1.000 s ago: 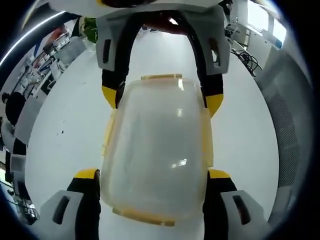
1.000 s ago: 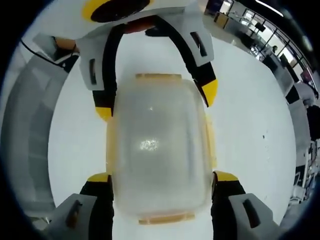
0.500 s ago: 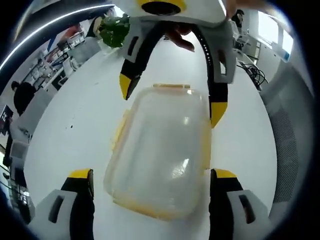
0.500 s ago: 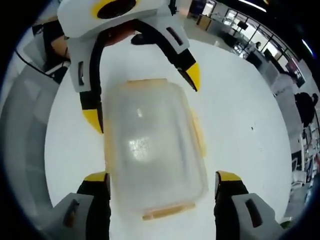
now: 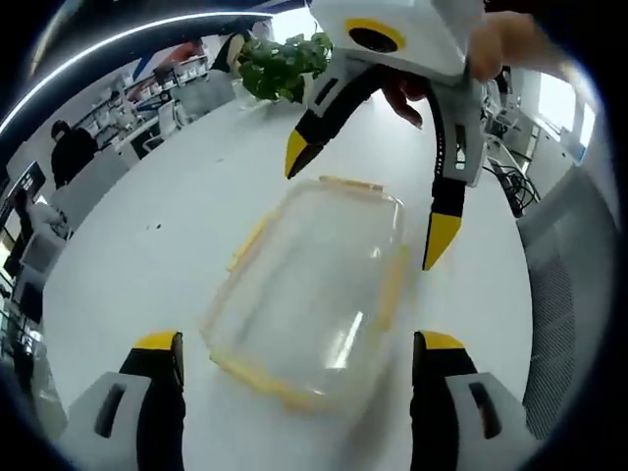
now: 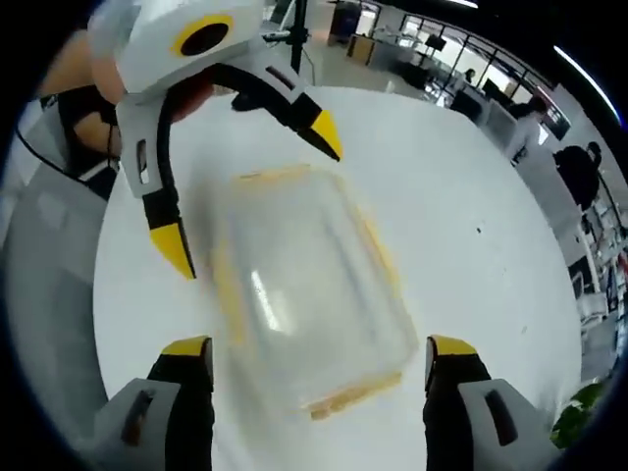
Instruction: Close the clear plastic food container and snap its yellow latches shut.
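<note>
Since the earlier frames both claws have drawn back and up from the clear rectangular plastic food container [image 5: 314,285]; their yellow tips, formerly alongside its walls, now stand apart from it.

Left gripper view:
- The left claw [image 5: 297,355] is released — its two yellow-tipped jaws rise at lower left and lower right of the frame, spread wider than the container, gripping nothing.
- The container lies lid-down-closed on the white round surface [image 5: 167,245] at frame centre, slightly blurred. Yellow latches [image 5: 392,289] run along its edges; whether they are snapped shut cannot be told.
- The right claw [image 5: 368,201] enters from the top of the frame, jaws parted, tips above the far end of the container without touching it. A hand [image 5: 500,44] holds it at upper right.
- A green leafy plant [image 5: 280,64] stands at upper centre, at the far edge of the surface.

Right gripper view:
- The right claw [image 6: 322,355] is released — jaws wide at the bottom of the frame, with the container [image 6: 304,294] between and beyond them, clear of both.
- The left claw [image 6: 250,196] hangs in the upper left of the frame, jaws parted, tips just off the container's far end.
</note>
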